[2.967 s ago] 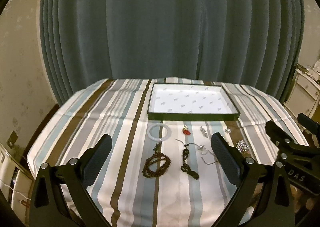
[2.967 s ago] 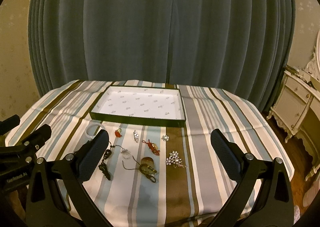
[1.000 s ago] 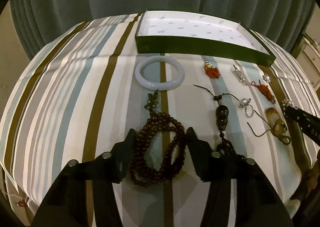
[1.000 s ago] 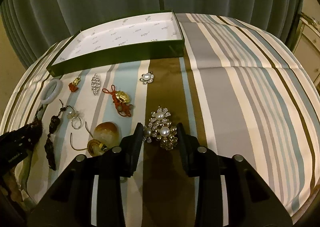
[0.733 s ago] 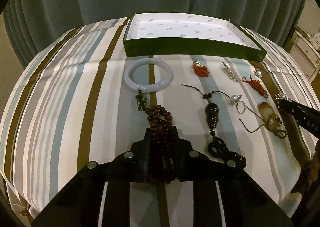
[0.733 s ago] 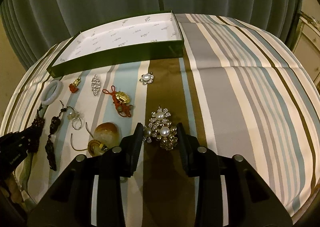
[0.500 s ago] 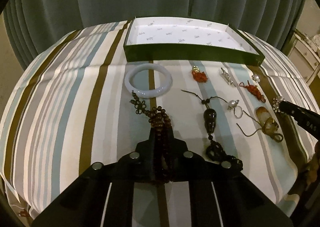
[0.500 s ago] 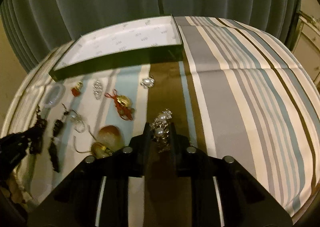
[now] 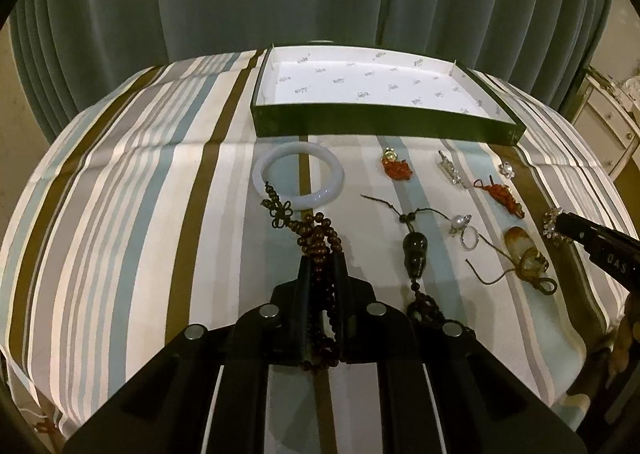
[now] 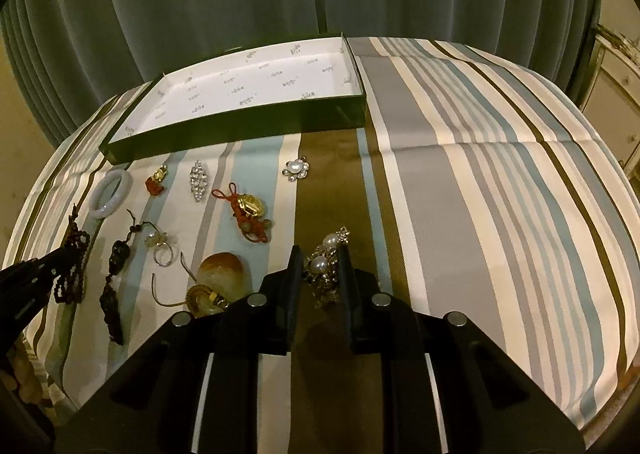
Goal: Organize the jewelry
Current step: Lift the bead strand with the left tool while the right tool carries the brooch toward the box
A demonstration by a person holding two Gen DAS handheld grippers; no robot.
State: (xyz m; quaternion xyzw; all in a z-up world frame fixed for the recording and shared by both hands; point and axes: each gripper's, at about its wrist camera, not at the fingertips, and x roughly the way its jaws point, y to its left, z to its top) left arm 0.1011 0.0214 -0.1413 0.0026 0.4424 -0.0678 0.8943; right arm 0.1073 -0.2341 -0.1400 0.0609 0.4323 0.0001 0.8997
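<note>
A string of dark brown wooden prayer beads lies at lower centre of the left wrist view, pinched between the jaws of the left gripper, which are shut tight on its strands. The knotted end trails up to touch a pale white jade bangle. In the right wrist view, the right gripper has its jaws pressed closed on a gold brooch set with pearls and clear stones, low in the middle of the frame.

Both pieces look freshly gripped and sit at or just above the striped cloth on the worktop. The step in hand appears to be the pick-up. The next move probably calls for lifting each piece clear and carrying it up the frame to the shallow dark green box with a white printed lining, empty so far, without letting the hanging beads snag the bangle.

Counted: one box, two grippers, ten pieces of jewellery. Besides the two held and the bangle there are:
- one small red charm
- one clear rhinestone clip
- one pearl flower brooch
- one red knotted cord with a gold ornament
- one dark carved pendant with a tassel
- one silver ring
- one amber stone pendant on a cord
</note>
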